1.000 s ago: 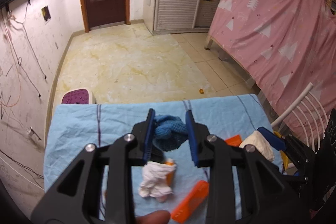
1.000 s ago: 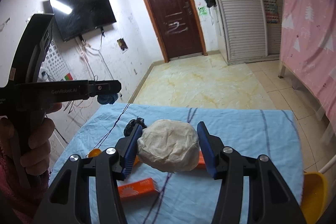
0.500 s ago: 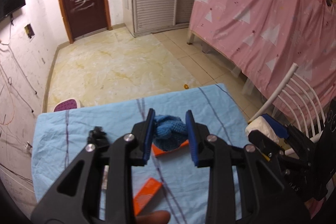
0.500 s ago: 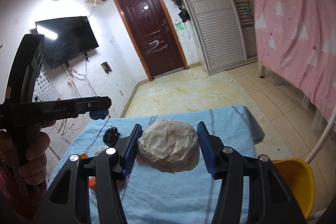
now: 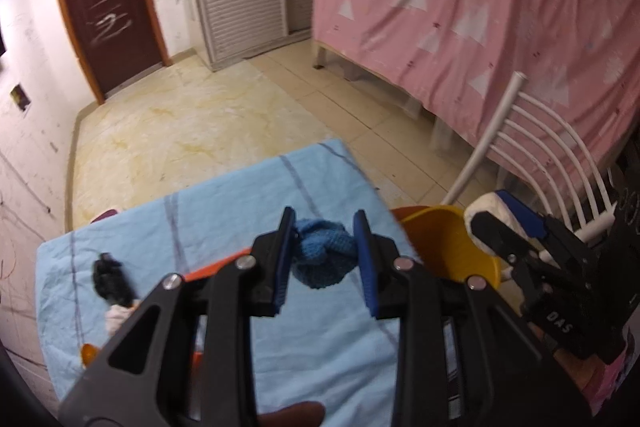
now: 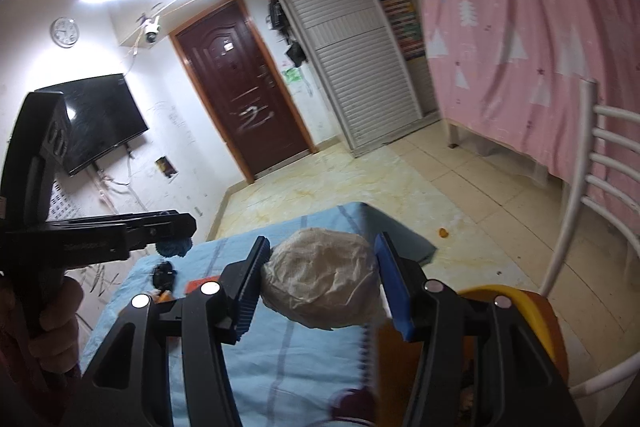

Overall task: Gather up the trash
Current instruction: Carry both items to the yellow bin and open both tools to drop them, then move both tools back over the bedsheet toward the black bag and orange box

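Blue-sheeted table (image 5: pixel 224 211) faces tiled floor (image 5: pixel 192 123), brown door (image 6: pixel 240 99), pink curtain (image 5: pixel 480 7).

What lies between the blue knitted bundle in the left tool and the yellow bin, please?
In the left wrist view, only the tool's right blue finger and a strip of blue tablecloth separate the knitted bundle from the yellow bin.

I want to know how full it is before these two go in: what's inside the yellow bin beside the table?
In the left wrist view the yellow bin shows only bare inner wall. Its bottom is hidden behind the left gripper and right gripper, so contents cannot be told.
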Demonstrator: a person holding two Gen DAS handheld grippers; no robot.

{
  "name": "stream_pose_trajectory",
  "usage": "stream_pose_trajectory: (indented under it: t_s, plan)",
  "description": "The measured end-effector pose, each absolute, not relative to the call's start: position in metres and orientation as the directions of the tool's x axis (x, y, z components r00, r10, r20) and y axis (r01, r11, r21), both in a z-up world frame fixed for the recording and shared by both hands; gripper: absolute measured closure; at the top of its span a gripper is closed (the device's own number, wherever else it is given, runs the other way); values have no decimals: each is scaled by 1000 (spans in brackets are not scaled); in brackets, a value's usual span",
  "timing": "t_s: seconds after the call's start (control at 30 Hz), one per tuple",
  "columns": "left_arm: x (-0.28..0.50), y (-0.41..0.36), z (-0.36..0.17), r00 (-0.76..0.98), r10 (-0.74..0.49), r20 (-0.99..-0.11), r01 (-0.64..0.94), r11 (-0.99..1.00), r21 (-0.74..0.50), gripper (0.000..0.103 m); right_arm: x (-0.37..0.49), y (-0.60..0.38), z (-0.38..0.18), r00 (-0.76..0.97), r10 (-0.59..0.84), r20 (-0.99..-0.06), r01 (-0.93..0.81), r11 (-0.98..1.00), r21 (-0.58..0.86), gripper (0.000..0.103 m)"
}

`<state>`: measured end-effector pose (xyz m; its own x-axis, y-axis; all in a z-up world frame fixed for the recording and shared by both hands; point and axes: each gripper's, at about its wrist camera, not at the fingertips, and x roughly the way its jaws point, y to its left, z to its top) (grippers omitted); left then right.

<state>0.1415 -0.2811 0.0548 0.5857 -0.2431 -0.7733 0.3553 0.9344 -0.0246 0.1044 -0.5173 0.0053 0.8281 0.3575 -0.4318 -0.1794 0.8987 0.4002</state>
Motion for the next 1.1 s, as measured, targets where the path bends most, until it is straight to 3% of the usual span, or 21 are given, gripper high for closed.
stream_pose_trajectory:
  t_s: [0.63, 0.7, 0.83, 1.1]
  plan:
    - [134, -389, 31, 493, -310, -813, 496, 868, -30, 75, 86, -599, -36, 846, 259, -466, -25, 893, 450, 53]
    - [135, -395, 29, 479, -315, -819, 502, 864, -38, 73, 86, -602, -38, 846, 256, -467, -18, 890, 456, 50]
    - [137, -403, 25, 467, -316, -826, 505, 862, -45, 52, 82, -608, -37, 854, 243, -459, -2, 885, 465, 41]
    - [137, -389, 29, 472, -318, -822, 495, 867, -52, 51, 80, -606, -32, 853, 234, -466, 7, 888, 459, 41]
